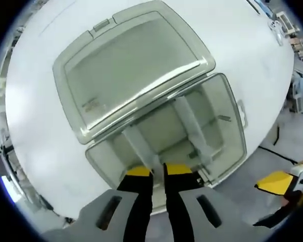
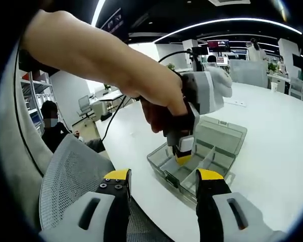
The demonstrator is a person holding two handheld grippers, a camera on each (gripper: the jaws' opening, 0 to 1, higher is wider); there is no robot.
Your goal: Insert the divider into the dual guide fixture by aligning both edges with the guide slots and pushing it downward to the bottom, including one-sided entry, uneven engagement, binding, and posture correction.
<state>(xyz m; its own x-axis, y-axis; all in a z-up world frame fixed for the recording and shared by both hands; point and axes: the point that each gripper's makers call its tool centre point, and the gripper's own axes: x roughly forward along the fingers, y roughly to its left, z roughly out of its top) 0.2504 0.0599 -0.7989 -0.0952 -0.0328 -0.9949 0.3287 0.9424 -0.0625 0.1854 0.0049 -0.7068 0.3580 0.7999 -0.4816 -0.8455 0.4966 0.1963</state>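
Currently on record, item by item.

Left gripper (image 1: 158,170): black jaws with yellow tips, standing close together with a thin gap between them, poised at the near rim of the box. Whether they pinch a divider cannot be told. In the right gripper view the same tool (image 2: 183,157) hangs ahead of the right jaws, tips pointing down into the box, gripped by a person's hand (image 2: 159,108) on a bare forearm.

Clear grey plastic compartment box (image 1: 192,133): lies open on the table just beyond the left jaw tips, its hinged lid (image 1: 129,68) folded flat on the far side. In the right gripper view the box (image 2: 202,159) sits ahead, between and beyond the two right jaws.

Translucent grey divider strips (image 1: 141,146): two of them stand inside the box, running away from the left jaw tips toward the hinge; the one on the left rises from just ahead of the tips, the other (image 1: 192,126) sits beside it to the right. How deep either sits in its slots is not clear.

Right gripper (image 2: 163,176): jaws wide apart, holding nothing, well short of the box. It also appears at the right edge of the left gripper view (image 1: 285,184).

Round white table (image 1: 45,146): carries the box.

Grey mesh office chair (image 2: 73,169): just left of the right gripper's left jaw.
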